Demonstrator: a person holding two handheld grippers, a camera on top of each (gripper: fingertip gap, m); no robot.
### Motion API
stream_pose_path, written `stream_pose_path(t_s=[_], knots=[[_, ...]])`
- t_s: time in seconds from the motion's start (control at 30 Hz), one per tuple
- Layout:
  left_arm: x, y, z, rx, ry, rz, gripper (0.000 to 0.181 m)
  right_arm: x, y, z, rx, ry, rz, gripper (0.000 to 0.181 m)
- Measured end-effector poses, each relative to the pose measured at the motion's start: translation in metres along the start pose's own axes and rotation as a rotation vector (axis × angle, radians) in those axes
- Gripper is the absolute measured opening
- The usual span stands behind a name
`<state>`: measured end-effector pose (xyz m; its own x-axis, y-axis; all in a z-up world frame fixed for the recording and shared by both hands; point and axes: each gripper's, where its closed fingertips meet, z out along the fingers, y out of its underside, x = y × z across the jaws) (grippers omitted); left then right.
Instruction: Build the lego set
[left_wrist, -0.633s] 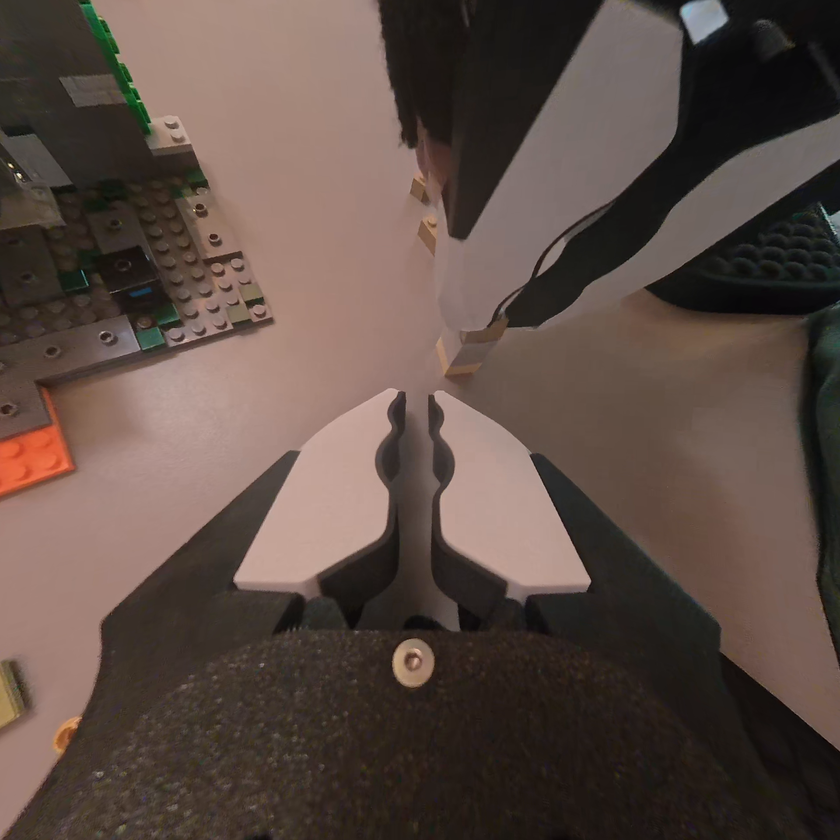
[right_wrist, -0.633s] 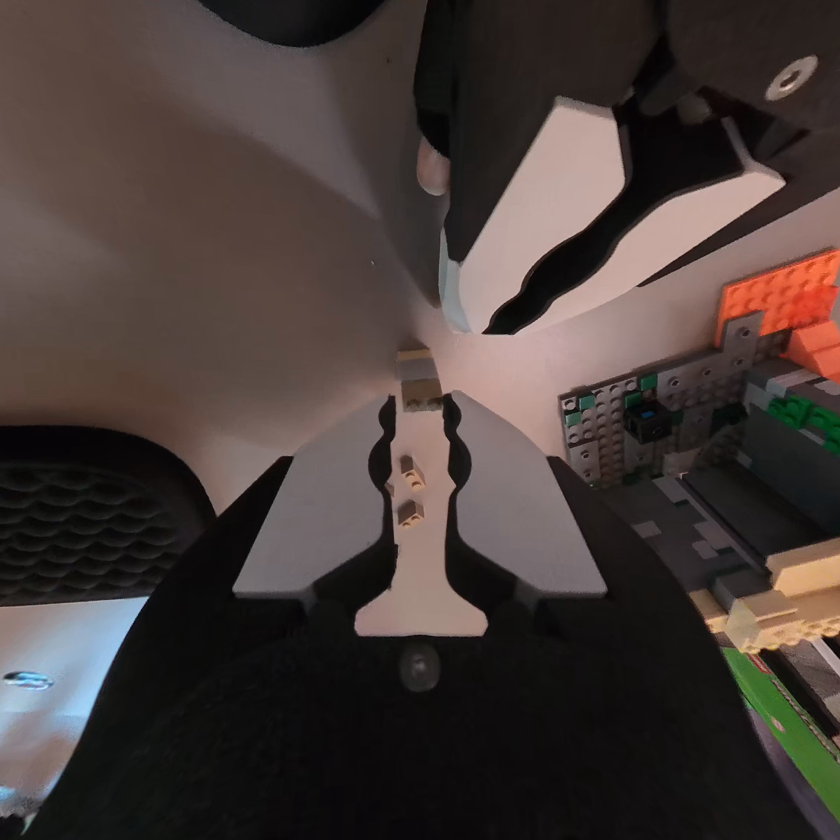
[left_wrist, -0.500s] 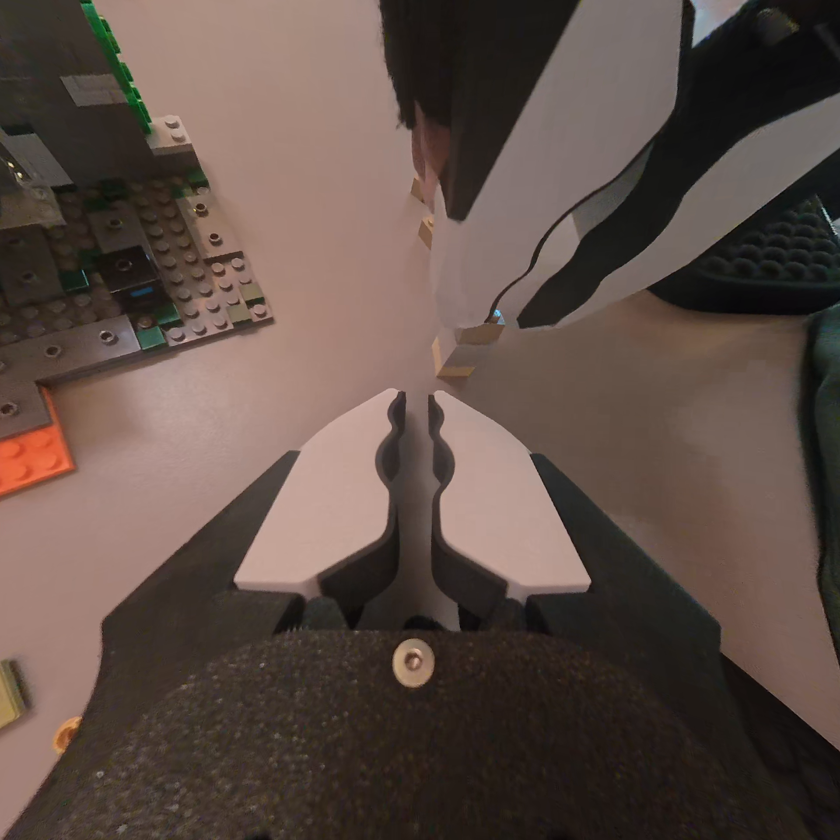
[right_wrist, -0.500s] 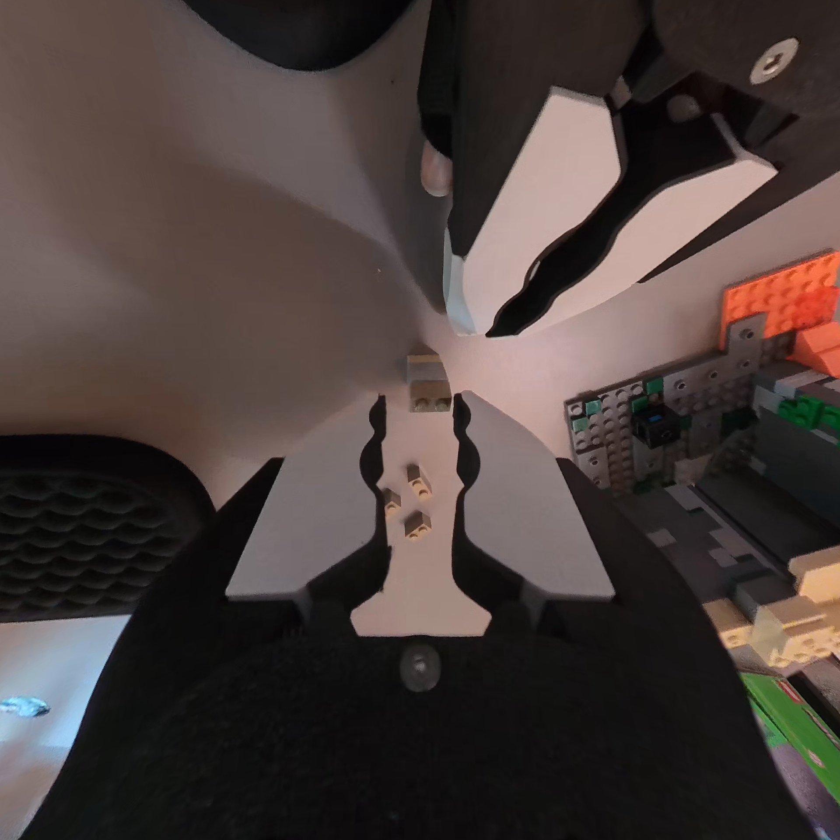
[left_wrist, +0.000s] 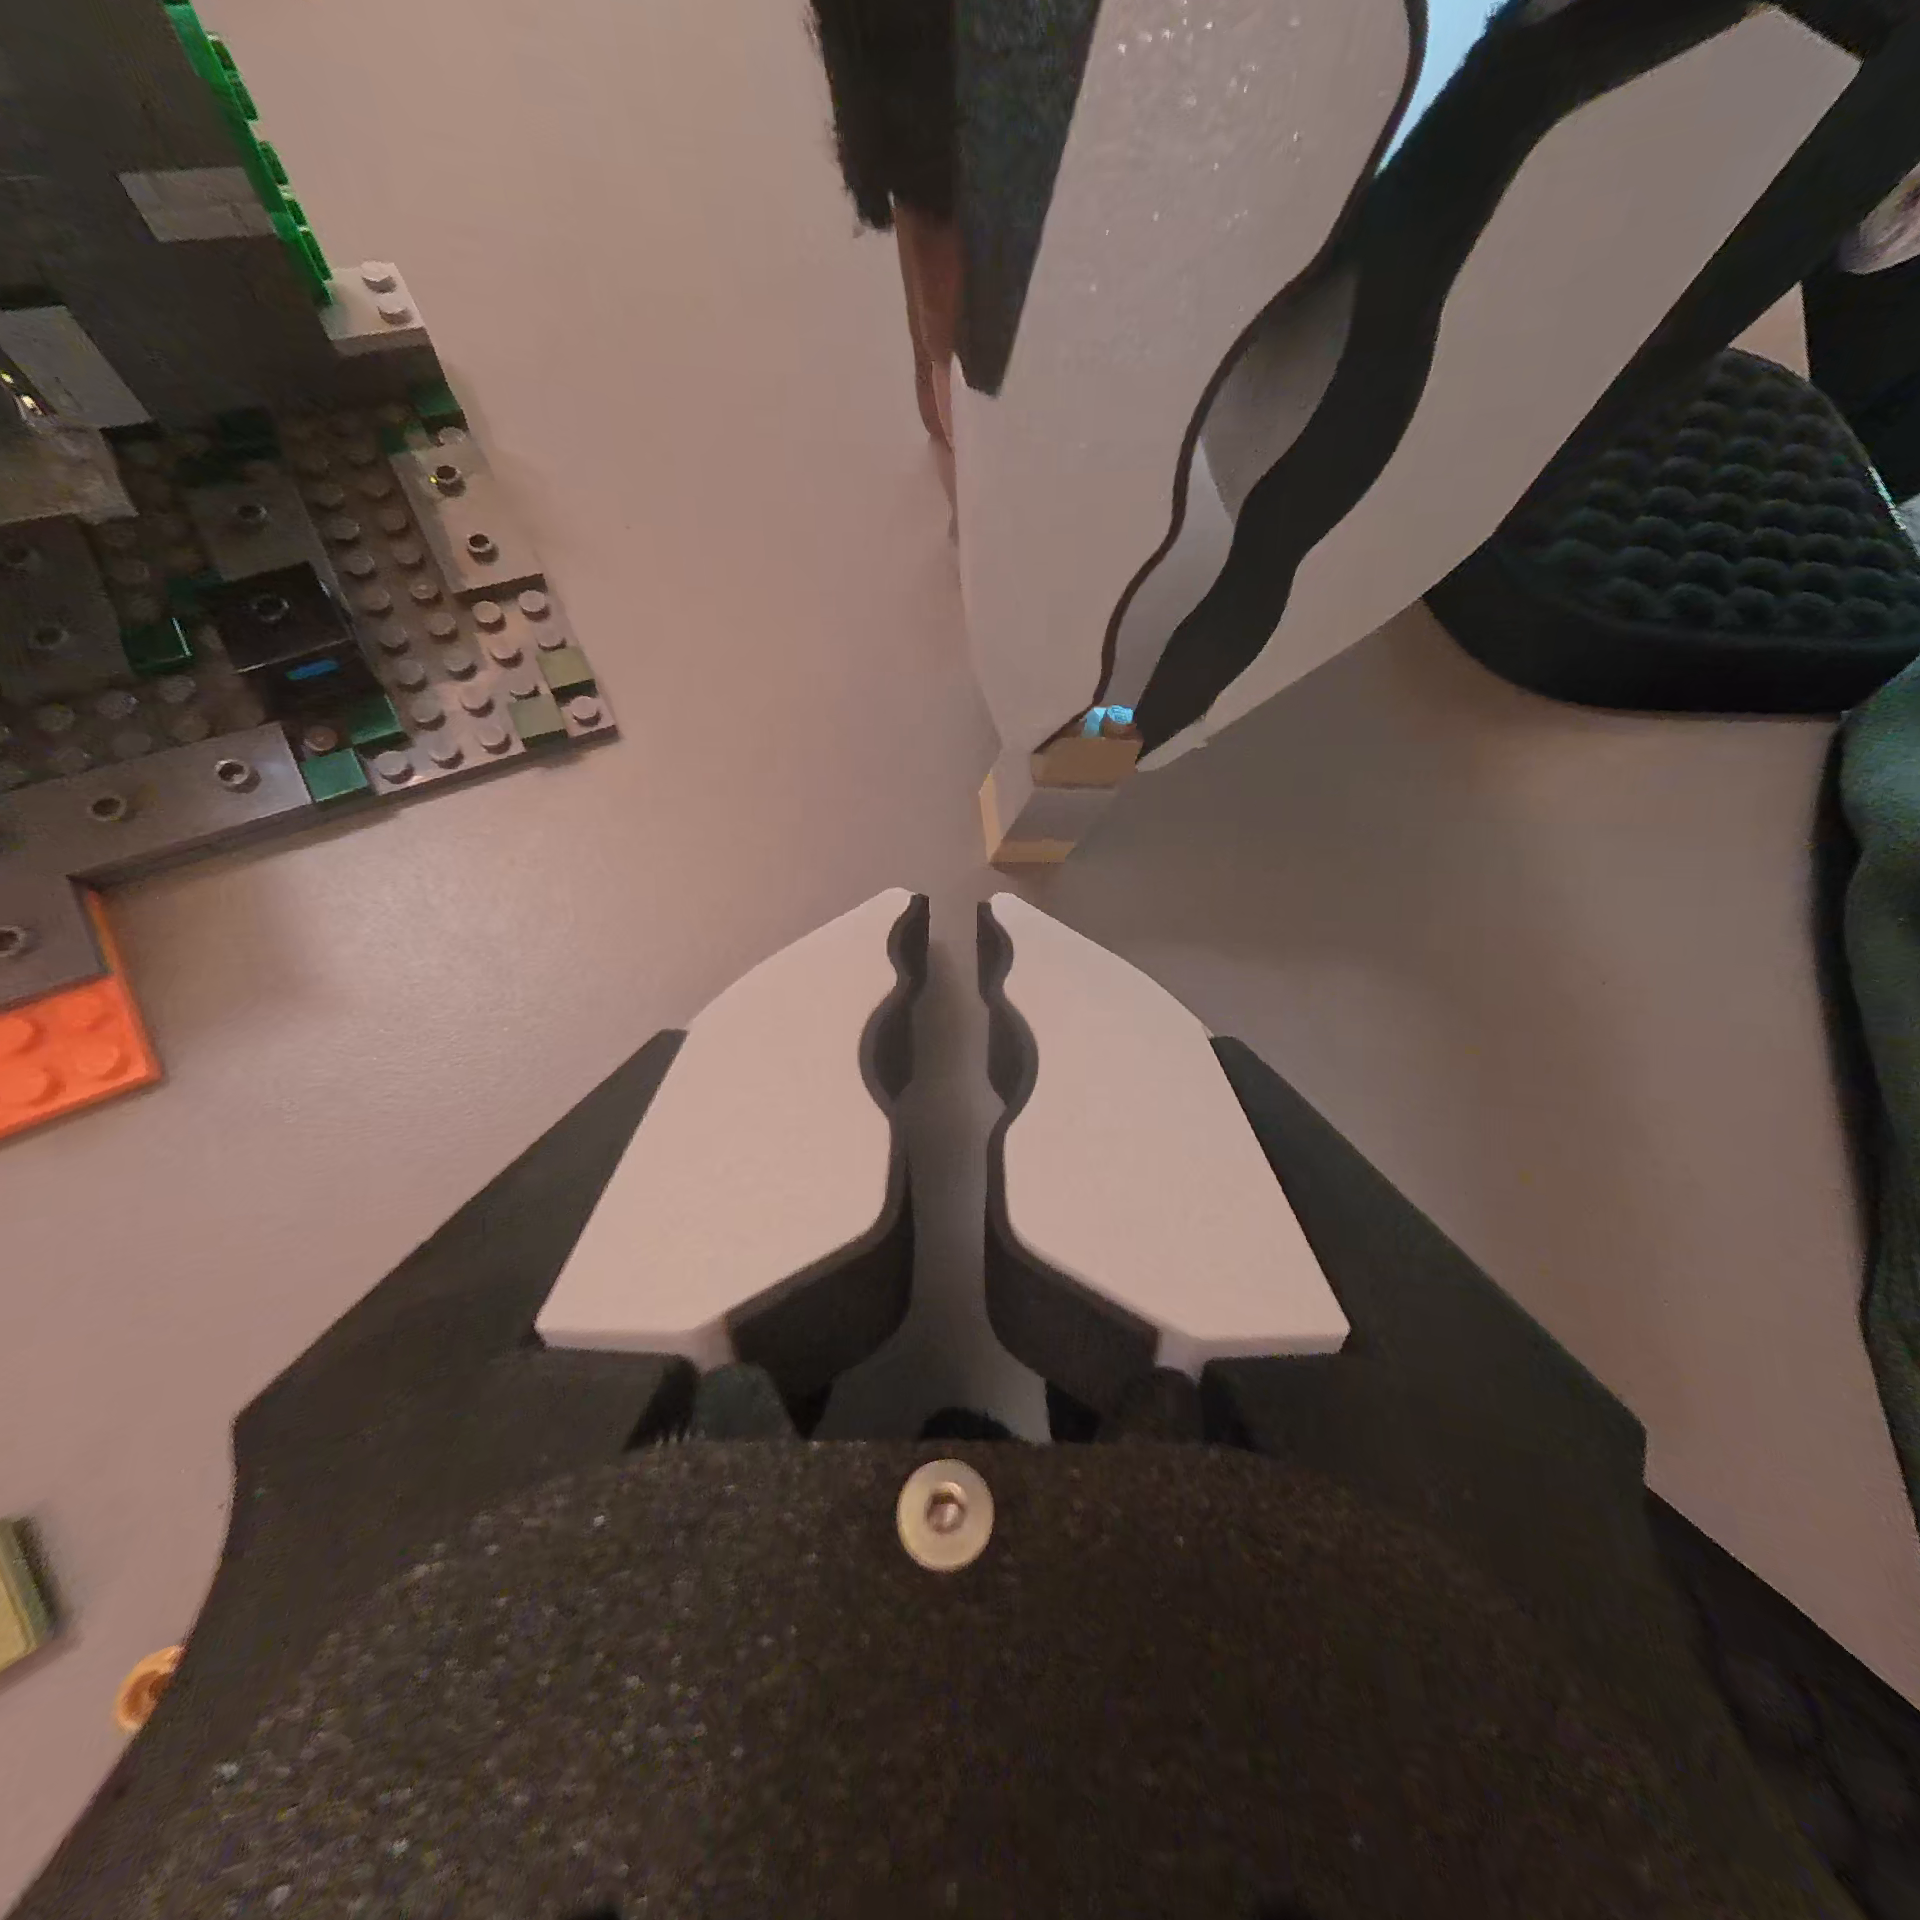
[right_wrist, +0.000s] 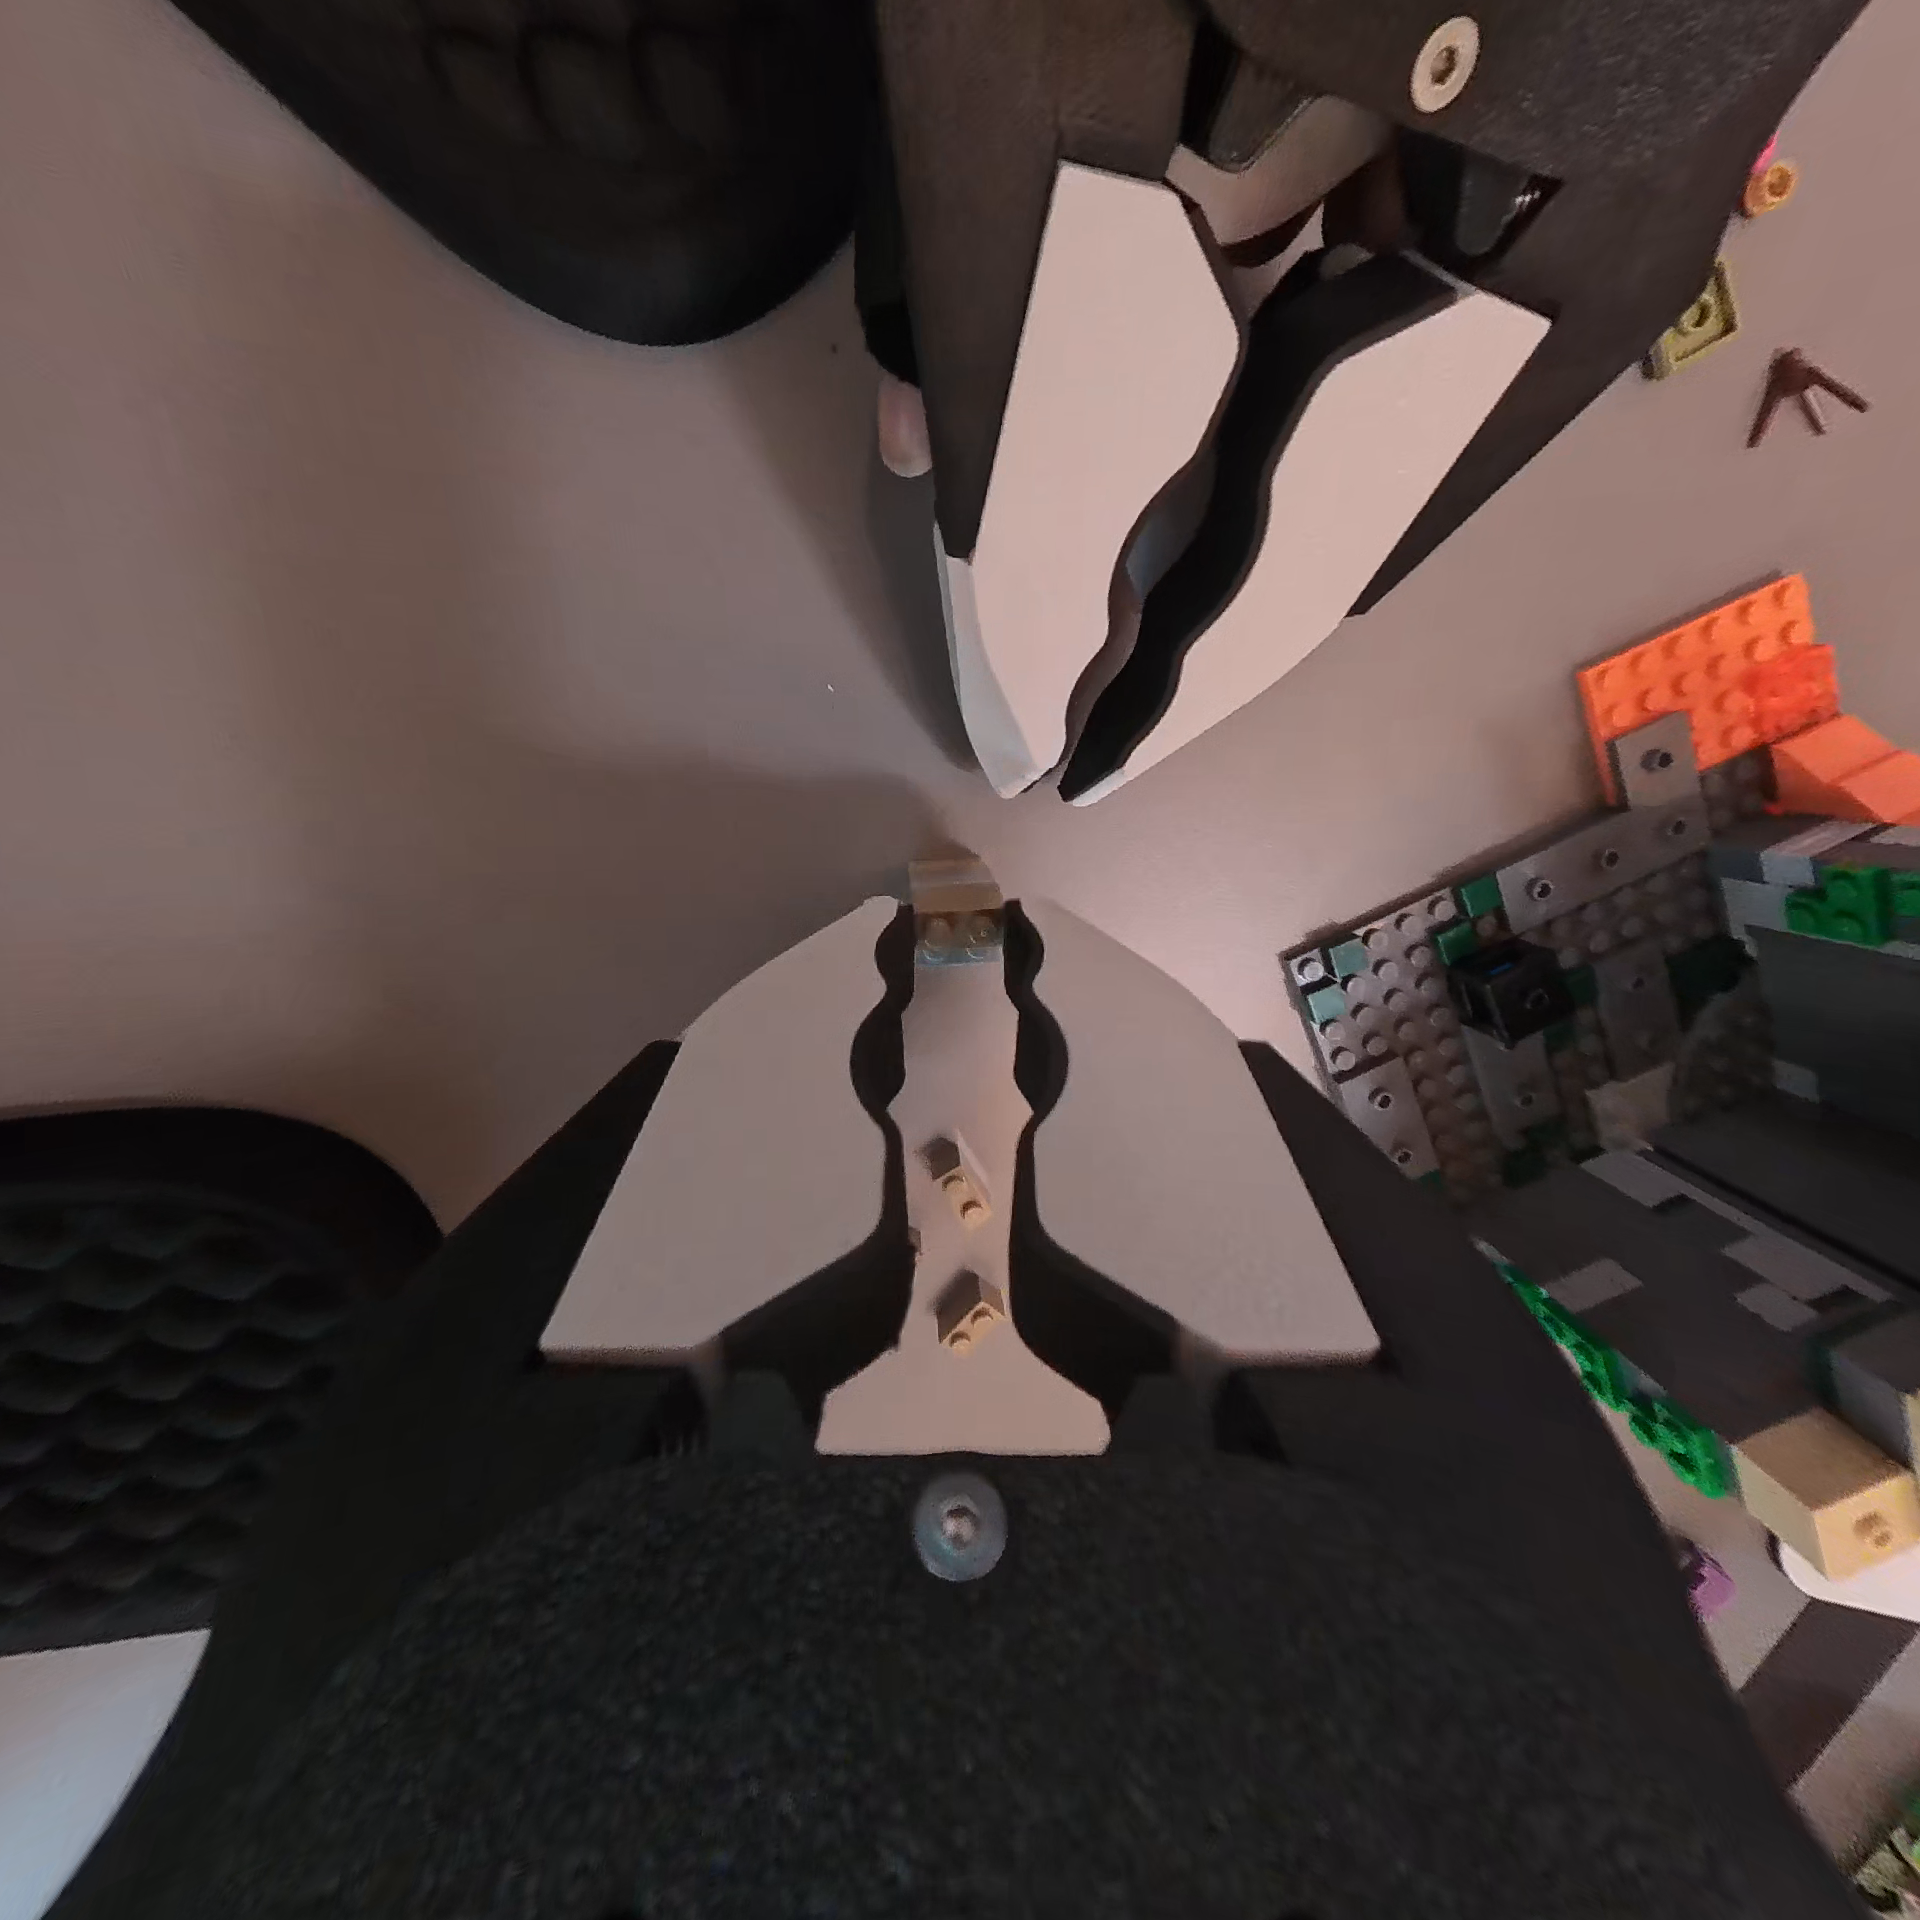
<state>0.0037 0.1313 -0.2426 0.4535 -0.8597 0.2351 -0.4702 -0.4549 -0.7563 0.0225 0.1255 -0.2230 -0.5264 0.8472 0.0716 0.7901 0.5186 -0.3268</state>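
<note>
A small tan and grey brick stack (left_wrist: 1039, 826) stands on the pale table just beyond my left gripper (left_wrist: 948, 906), which is shut and empty, its tips almost touching the stack's base. My right gripper (right_wrist: 956, 914) comes down from the top right in the left wrist view (left_wrist: 1122, 727) and is shut on the stack's top tan brick (right_wrist: 956, 933), which has a pale blue piece on it (left_wrist: 1107, 717). The left gripper also shows at the top of the right wrist view (right_wrist: 1049, 784).
The grey and green studded build (left_wrist: 312, 623) with an orange plate (left_wrist: 62, 1049) lies left; it shows right in the right wrist view (right_wrist: 1507, 1018). Loose tan bricks (right_wrist: 961, 1174) lie under my right gripper. A black textured pad (left_wrist: 1683, 551) is at the right. Both grippers' tips are close together, under 4 cm apart.
My right gripper has moved in over the stack and narrowed its jaws onto the top tan brick. My left gripper has stayed put and shut.
</note>
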Motion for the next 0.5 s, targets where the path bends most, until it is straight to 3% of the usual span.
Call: stream_pose_path(t_s=[0.5], knots=[[-0.0074, -0.0009, -0.0042, 0.02, -0.009, -0.068, 0.007, -0.0024, -0.0055, 0.0024, -0.28, -0.065, -0.075, 0.016]])
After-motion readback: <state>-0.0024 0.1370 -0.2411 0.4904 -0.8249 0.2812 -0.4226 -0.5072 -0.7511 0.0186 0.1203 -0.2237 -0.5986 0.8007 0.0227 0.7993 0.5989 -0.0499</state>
